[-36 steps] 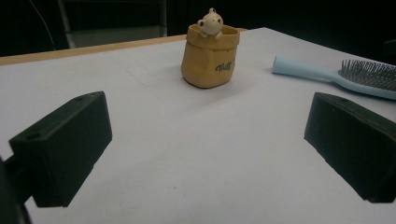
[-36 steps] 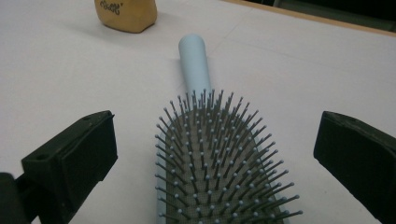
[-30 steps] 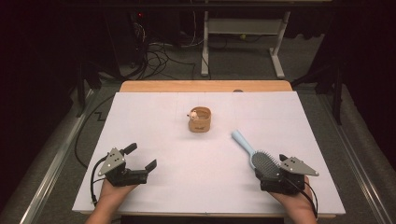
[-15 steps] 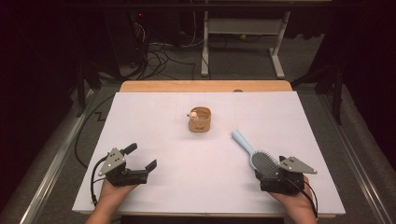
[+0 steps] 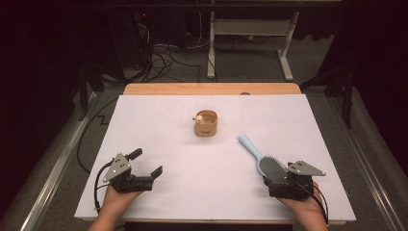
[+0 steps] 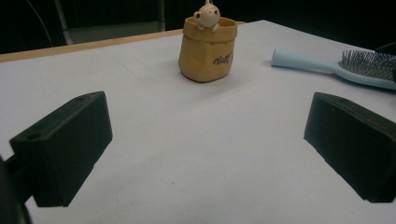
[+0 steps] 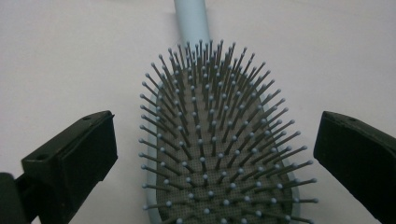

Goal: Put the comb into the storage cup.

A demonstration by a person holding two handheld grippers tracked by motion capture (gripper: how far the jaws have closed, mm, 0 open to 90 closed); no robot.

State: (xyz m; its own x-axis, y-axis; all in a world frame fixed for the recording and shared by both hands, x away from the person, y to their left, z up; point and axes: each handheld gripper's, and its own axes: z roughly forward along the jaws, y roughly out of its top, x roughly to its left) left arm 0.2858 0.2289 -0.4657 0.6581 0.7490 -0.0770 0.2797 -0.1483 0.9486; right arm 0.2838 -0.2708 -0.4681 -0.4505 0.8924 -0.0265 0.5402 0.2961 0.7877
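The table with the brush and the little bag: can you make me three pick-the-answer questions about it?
1. Where is the hairbrush?
A. inside the bag
B. flat on the white table, beside the right gripper
C. on the floor

2. What colour is the brush handle?
A. red
B. light blue
C. black

3. How is the left gripper?
A. open, holding nothing
B. shut on the bag
C. shut on the brush

Answers: 1 B, the high view shows it lying there. 2 B, the handle is pale blue. 3 A, its fingers stand wide apart, and the tan bag sits farther off.
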